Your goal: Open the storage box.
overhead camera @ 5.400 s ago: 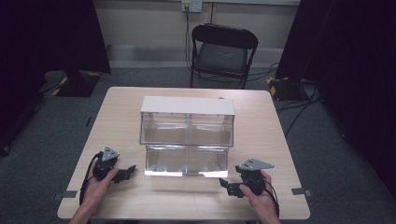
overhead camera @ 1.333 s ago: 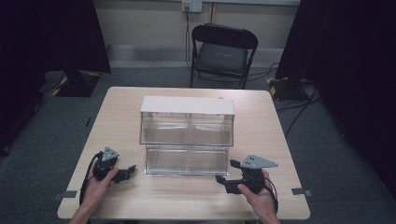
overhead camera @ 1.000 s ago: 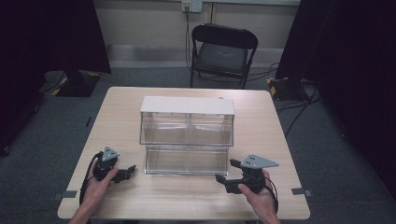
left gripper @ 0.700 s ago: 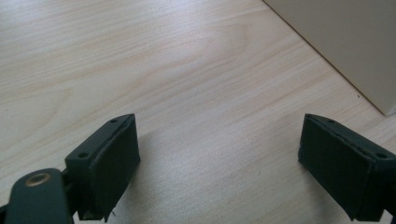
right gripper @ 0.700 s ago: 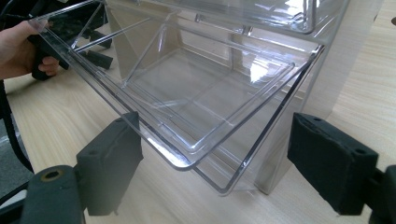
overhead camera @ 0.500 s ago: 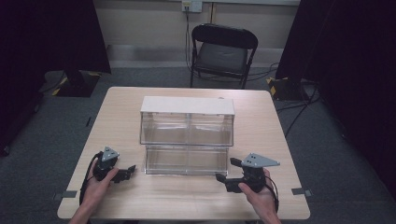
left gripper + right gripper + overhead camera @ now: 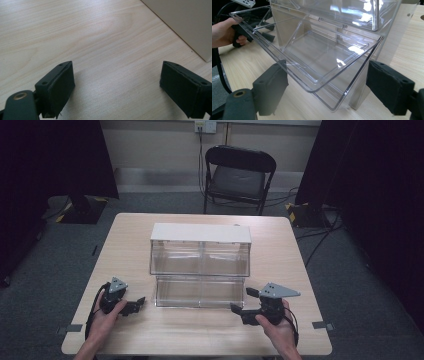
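Pale wood-grain table (image 7: 280, 270) is seen carrying a clear plastic drawer cabinet (image 7: 200, 257) at its middle. The lower drawer (image 7: 312, 57) is tipped open toward the cabinet's front, seemingly for access; its rim lies between the spread jaws of the right gripper (image 7: 327, 92), ungripped. The left gripper (image 7: 122, 87), front-left of the cabinet, is spread over bare wood.

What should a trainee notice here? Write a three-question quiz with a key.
1. True or false: the right gripper is shut on the clear plastic two-tier drawer cabinet.
2. Which drawer stands open? A the upper drawer; B the lower drawer; C both.
3. Fill in: behind the light wooden table stands a black folding ____.
Key: 1 false, its jaws are apart; 2 B; 3 chair.
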`<state>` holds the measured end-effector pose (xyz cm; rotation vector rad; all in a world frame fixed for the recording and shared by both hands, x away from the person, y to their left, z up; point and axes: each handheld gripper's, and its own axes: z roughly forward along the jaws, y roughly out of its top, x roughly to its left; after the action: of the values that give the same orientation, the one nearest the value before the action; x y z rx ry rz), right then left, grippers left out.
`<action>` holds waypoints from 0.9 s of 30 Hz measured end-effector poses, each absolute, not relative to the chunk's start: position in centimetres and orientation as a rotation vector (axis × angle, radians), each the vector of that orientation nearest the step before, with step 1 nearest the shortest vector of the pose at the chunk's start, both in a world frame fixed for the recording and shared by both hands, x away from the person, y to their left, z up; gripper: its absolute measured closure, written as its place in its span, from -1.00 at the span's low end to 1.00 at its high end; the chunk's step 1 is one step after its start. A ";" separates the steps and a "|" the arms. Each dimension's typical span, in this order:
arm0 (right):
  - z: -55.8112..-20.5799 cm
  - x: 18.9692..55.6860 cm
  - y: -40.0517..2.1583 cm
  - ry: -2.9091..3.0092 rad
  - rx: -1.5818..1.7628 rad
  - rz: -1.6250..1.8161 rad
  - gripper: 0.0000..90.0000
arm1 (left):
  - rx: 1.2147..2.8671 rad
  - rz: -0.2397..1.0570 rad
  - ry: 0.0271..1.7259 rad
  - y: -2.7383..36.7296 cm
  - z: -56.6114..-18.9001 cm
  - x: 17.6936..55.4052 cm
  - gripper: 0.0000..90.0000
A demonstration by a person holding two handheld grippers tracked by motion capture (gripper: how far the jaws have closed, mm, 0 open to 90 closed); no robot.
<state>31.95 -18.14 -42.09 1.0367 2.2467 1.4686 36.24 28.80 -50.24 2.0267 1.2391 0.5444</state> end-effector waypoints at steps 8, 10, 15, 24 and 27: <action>-41.9 32.1 -18.2 2.233 1.045 1.474 -0.60 | 2.026 0.544 1.240 28.8 -50.2 36.2 -0.74; -41.8 32.1 -18.2 2.230 1.050 1.474 -0.60 | 2.027 0.545 1.240 28.8 -50.2 36.2 -0.74; -41.6 32.1 -18.2 2.221 1.049 1.479 -0.62 | 2.027 0.544 1.240 28.8 -50.2 36.2 -0.74; -41.5 32.5 -18.1 2.216 1.057 1.471 -0.69 | 2.027 0.545 1.241 28.8 -50.2 36.2 -0.74; -41.5 32.7 -18.1 2.215 1.064 1.471 -0.69 | 2.027 0.546 1.242 28.8 -50.2 36.2 -0.74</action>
<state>32.67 -18.14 -41.49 1.0636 2.2151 1.4711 36.21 28.80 -50.23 2.0266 1.2421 0.5455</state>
